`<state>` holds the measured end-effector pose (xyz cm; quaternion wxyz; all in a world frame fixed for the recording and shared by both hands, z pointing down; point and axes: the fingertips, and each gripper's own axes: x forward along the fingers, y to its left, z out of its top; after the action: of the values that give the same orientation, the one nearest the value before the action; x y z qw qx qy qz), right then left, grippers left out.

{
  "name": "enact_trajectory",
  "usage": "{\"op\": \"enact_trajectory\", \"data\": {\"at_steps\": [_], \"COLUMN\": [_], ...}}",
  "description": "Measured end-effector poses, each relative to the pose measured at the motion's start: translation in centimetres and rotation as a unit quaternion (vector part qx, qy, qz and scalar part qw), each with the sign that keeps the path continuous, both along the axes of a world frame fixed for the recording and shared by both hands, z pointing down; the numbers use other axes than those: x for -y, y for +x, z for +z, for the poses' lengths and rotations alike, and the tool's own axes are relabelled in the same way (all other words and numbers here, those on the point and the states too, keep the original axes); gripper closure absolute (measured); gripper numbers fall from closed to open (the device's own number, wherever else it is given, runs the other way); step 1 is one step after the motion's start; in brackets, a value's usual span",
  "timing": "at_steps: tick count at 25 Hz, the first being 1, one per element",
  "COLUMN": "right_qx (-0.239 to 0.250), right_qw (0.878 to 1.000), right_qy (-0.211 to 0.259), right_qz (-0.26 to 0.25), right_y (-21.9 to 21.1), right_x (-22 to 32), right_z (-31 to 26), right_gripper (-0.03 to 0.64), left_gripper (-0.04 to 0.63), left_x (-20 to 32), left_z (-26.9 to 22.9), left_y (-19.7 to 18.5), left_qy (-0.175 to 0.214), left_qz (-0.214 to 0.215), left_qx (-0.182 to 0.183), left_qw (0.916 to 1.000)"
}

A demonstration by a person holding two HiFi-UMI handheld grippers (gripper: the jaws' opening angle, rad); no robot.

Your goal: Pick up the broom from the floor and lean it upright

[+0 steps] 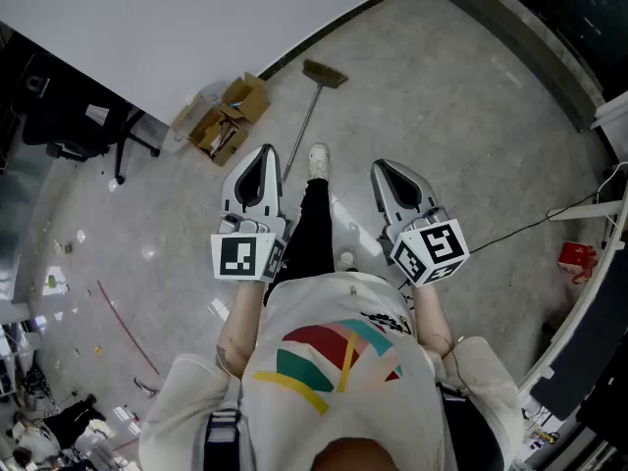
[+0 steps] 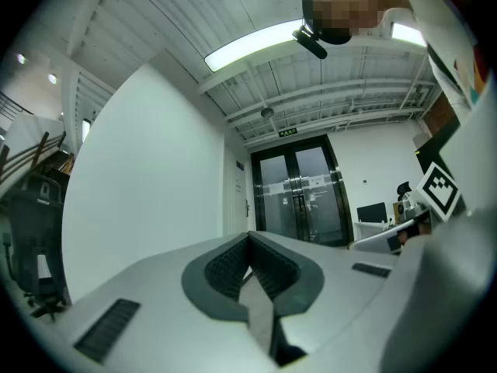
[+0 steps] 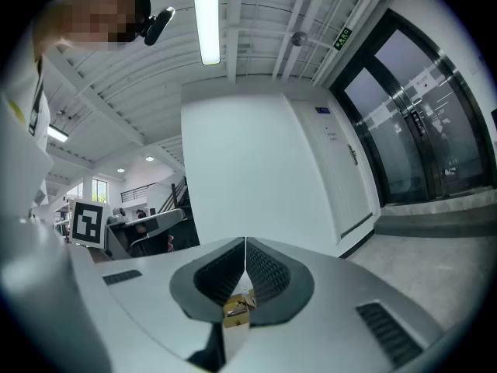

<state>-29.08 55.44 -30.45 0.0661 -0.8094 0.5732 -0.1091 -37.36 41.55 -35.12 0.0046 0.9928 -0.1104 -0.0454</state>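
The broom [image 1: 312, 106] lies on the grey floor ahead of me, its brush head [image 1: 324, 74] by the white wall and its thin handle running back toward my left shoe [image 1: 319, 159]. Both grippers are held level in the air above the floor, apart from the broom. My left gripper [image 1: 265, 151] hovers just left of the handle's near end, with its jaws together and empty [image 2: 249, 238]. To the right of my legs, my right gripper [image 1: 384, 166] is shut too, with nothing in it [image 3: 245, 243].
A torn cardboard box [image 1: 230, 116] sits by the wall left of the broom. A black office chair [image 1: 83, 130] stands at the far left. A black cable [image 1: 530, 226] and a red object [image 1: 577, 256] lie at the right. Glass doors [image 2: 299, 200] are ahead.
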Motion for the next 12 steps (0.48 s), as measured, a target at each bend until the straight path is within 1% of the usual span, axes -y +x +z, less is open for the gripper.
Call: {"op": "enact_trajectory", "data": {"at_steps": [3, 6, 9, 12], "right_qx": [-0.018, -0.041, -0.054, -0.060], "right_qw": [1.000, 0.999, 0.998, 0.996], "right_qy": [-0.008, -0.028, -0.044, -0.060], "right_qz": [-0.007, 0.001, 0.008, 0.008], "right_y": [1.6, 5.2, 8.7, 13.5], "right_x": [2.2, 3.8, 7.4, 12.9], "right_z": [0.5, 0.8, 1.1, 1.9], "right_gripper": [0.603, 0.603, 0.603, 0.603], "left_gripper": [0.551, 0.551, 0.551, 0.551], "left_x": [2.9, 5.4, 9.4, 15.5], "left_z": [0.4, 1.4, 2.5, 3.8], "left_y": [1.8, 5.3, 8.8, 13.5], "left_qy": [-0.004, -0.029, -0.028, -0.040], "left_qz": [-0.007, -0.005, -0.002, -0.007], "left_qx": [-0.021, -0.046, -0.047, -0.052], "left_qw": [0.9997, 0.9985, 0.9985, 0.9978]}}
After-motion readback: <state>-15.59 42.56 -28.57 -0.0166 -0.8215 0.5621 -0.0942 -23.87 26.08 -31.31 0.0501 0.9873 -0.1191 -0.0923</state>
